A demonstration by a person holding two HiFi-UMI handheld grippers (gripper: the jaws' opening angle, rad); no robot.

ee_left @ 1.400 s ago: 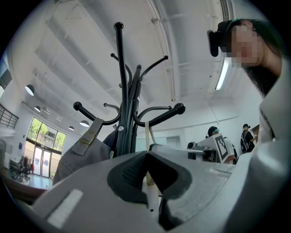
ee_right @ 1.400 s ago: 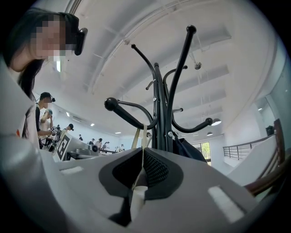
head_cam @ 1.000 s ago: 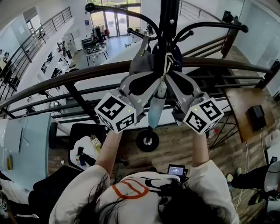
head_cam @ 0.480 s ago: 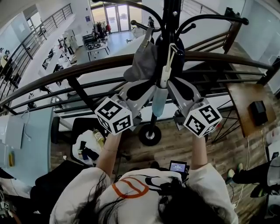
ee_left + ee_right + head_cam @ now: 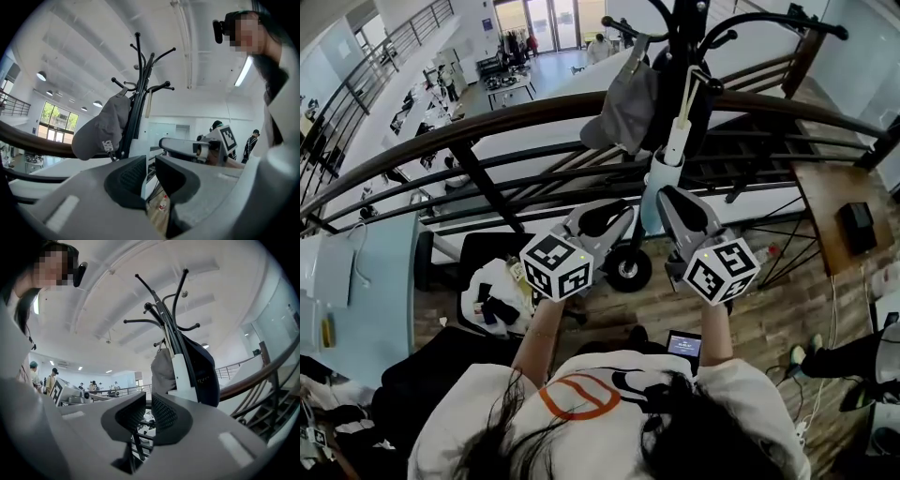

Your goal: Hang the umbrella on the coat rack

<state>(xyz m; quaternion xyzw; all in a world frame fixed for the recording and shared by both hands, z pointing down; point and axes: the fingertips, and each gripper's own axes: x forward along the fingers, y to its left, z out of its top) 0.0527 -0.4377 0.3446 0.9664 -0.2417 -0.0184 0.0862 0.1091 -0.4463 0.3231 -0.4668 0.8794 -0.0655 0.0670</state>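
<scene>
The black coat rack (image 5: 687,42) stands just beyond the curved railing. A folded umbrella (image 5: 657,185), pale blue with a white handle (image 5: 679,131), hangs straight down against the rack's pole. A grey cap (image 5: 623,105) hangs to its left. Both grippers are below the umbrella and clear of it. My left gripper (image 5: 625,210) is down to its left, my right gripper (image 5: 666,196) close under its lower end. Each has its jaws drawn together with nothing between them. The left gripper view shows the rack (image 5: 139,96) and cap (image 5: 100,130) beyond the jaws; the right gripper view shows the white handle (image 5: 181,373).
A dark wooden railing (image 5: 525,120) curves across in front of the rack, with an open floor far below it. A dark bag (image 5: 709,101) hangs on the rack's right side. A small table with a black box (image 5: 853,225) stands at right, a cluttered chair (image 5: 492,302) at lower left.
Both grippers have dropped down and back from beside the umbrella. The umbrella stays hanging on the rack by itself.
</scene>
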